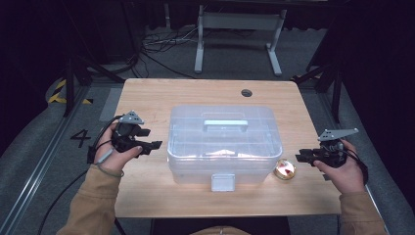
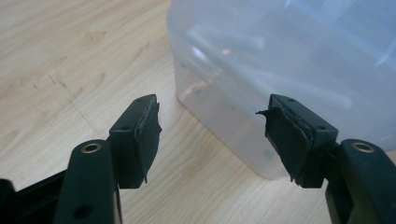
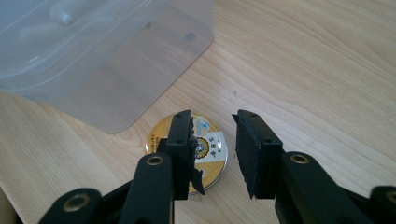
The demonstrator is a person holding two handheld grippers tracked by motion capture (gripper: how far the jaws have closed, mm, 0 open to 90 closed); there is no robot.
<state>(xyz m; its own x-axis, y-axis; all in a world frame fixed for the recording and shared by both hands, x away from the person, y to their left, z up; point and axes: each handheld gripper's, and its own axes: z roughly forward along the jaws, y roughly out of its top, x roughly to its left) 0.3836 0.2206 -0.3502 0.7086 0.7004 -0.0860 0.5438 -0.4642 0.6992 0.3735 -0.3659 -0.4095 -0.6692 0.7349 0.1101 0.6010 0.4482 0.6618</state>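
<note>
My sleeves sit at the near edge in the high view, one gripper in each hand. The job in hand looks like the small round tin [image 3: 187,151], gold lid with a printed label, lying flat on the table [image 1: 147,93] just right of the near right corner of the clear plastic box [image 1: 224,142].

Right gripper [image 3: 215,149] hovers over the tin, jaws partly open, nothing between the pads. One jaw overlaps the tin in the right gripper view; I can't tell whether it touches.

Handling, my read: the tin is light, rigid metal, with a slick lid and a low profile. A flat top-down pinch would likely skate off, so I'd take it across the rim, pads on opposite edges, jaws low to the table. It's close to the box wall, so little room on that side. Squeeze gently; thin tin can dent.

Left gripper [image 2: 212,133] is on the far side of the box from the tin, at its left end, jaws wide and empty, aimed at the near left corner, not touching.

The box has its lid on, a handle [image 1: 225,125] on top and a latch [image 1: 223,182] on the near face. It's stiff with smooth walls, and there are faint contents I can't identify.
</note>
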